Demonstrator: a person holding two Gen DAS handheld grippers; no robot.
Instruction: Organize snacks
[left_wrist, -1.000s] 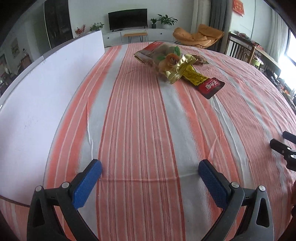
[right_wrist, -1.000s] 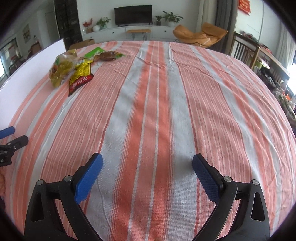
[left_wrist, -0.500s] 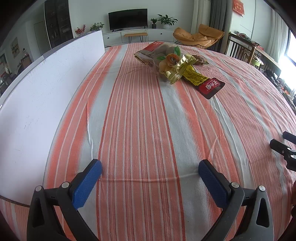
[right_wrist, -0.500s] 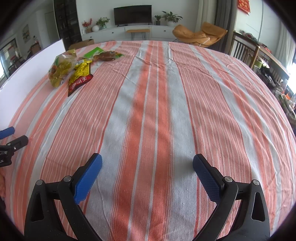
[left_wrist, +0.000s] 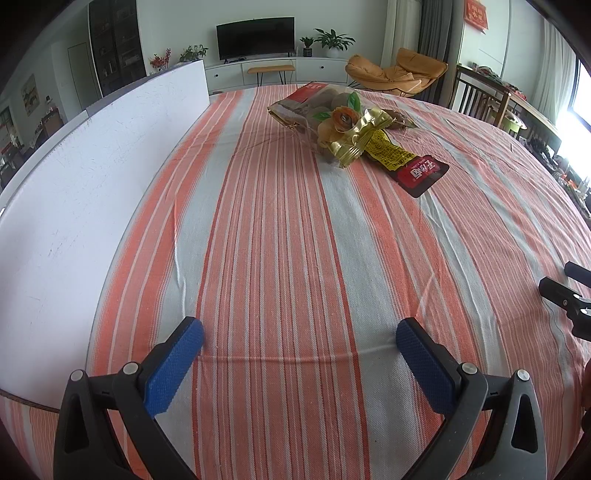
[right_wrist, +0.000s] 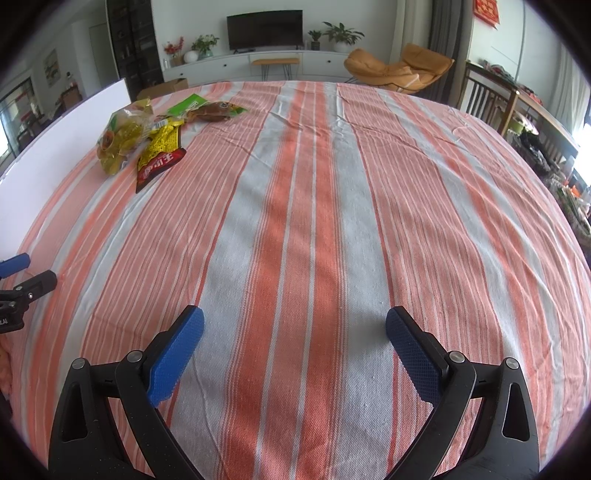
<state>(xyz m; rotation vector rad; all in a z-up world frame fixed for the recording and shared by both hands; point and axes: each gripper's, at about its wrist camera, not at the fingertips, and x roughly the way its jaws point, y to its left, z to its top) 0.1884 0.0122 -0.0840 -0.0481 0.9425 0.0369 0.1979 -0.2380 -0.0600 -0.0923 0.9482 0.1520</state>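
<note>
Striped orange cloth, snacks heaped at its far end.
Both the left gripper (left_wrist: 299, 334) and right gripper (right_wrist: 294, 325) are spread, empty; the snack packets (left_wrist: 354, 127) lie ahead, nearer the left.

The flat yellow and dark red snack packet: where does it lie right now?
The yellow and dark red snack packet lies far across the striped tablecloth, at the right edge of the snack pile, touching the gold-trimmed clear bag.
</note>
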